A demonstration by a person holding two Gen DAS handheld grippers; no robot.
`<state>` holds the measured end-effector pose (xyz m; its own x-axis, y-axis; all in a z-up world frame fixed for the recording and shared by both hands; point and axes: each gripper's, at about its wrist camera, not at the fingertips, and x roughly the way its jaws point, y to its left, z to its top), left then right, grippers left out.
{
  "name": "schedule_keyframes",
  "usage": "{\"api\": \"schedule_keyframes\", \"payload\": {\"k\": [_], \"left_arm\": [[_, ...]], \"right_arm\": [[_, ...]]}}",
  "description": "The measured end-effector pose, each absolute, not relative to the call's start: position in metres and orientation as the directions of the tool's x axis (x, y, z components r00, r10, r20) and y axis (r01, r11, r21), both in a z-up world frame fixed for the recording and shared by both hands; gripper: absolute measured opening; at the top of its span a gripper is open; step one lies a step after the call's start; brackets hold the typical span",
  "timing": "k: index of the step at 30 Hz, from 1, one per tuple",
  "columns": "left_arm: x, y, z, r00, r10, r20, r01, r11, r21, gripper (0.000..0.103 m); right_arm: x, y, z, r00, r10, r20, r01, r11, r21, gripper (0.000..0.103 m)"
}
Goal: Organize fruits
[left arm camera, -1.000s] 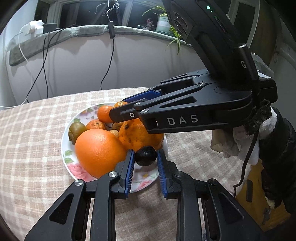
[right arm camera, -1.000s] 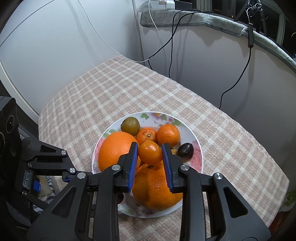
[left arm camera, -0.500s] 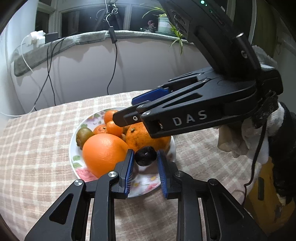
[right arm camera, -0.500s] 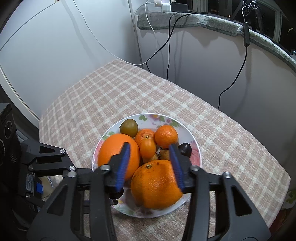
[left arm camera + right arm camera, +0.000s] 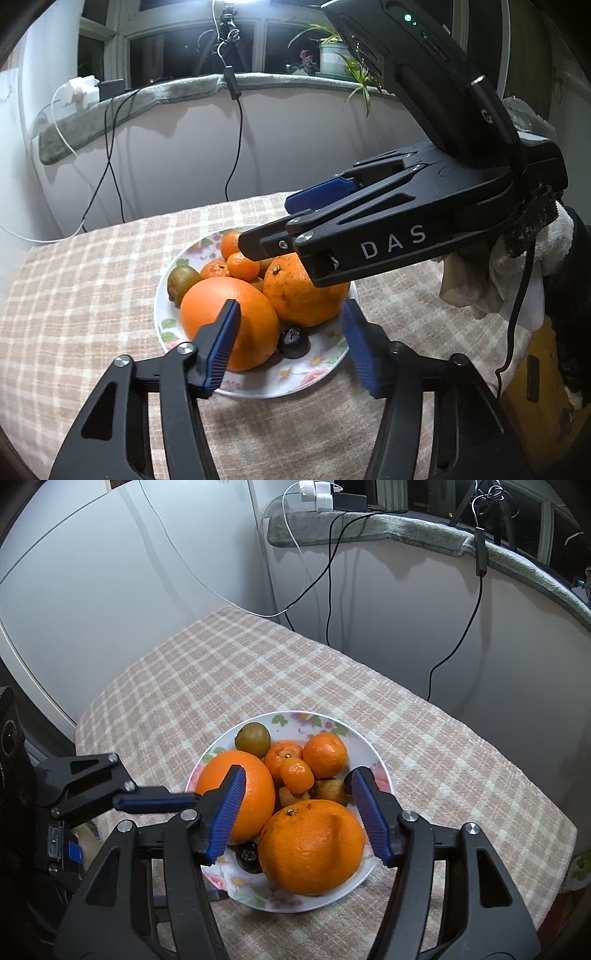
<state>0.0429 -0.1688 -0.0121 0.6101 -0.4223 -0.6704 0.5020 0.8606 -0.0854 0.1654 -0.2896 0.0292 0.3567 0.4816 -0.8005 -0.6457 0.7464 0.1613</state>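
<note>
Left claw [image 5: 290, 341] released dark fruit [image 5: 293, 342] onto plate [image 5: 258, 387]; right claw [image 5: 297, 814] spread

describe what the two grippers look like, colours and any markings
Both are matte black plastic with silver screws and ribbed blue pads. The left gripper shows triangular cut-outs in its fingers. The right gripper carries white "DAS" lettering on its side and a thin black cable.

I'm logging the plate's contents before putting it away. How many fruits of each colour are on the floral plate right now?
Big orange fruits: 2
Small orange fruits: 3
Olive-green round fruit: 1
Small tan-yellow fruits: 2
Dark wrinkled fruits: 2
Total: 10 on the white floral plate; any buried underneath can't be seen.
</note>
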Motion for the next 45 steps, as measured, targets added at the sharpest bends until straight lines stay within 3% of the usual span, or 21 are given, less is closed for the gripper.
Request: {"api": "schedule_keyframes", "payload": {"k": [3, 9, 28, 41, 45], "left_arm": [[0.042, -0.167, -0.011, 0.615, -0.418, -0.669, 0.496, 0.864, -0.084, 0.067], [0.043, -0.163, -0.009, 0.622, -0.406, -0.669, 0.477, 0.874, -0.088, 0.071], [0.052, -0.139, -0.008, 0.639, -0.386, -0.665, 0.41, 0.903, -0.13, 0.071], [0.05, -0.121, -0.001, 0.679, -0.361, -0.639, 0.357, 0.923, -0.142, 0.071], [0.046, -0.117, 0.002, 0.692, -0.349, -0.632, 0.342, 0.929, -0.138, 0.071]], "right_arm": [[0.165, -0.292, 0.031, 0.367, 0.481, -0.796, -0.641, 0.751, 0.159, 0.081], [0.158, -0.294, 0.035, 0.388, 0.487, -0.783, -0.635, 0.756, 0.155, 0.087], [0.146, -0.315, 0.039, 0.478, 0.459, -0.749, -0.531, 0.83, 0.171, 0.088], [0.106, -0.331, 0.054, 0.621, 0.402, -0.673, -0.426, 0.894, 0.141, 0.088], [0.091, -0.334, 0.062, 0.659, 0.396, -0.639, -0.404, 0.904, 0.144, 0.099]]}}
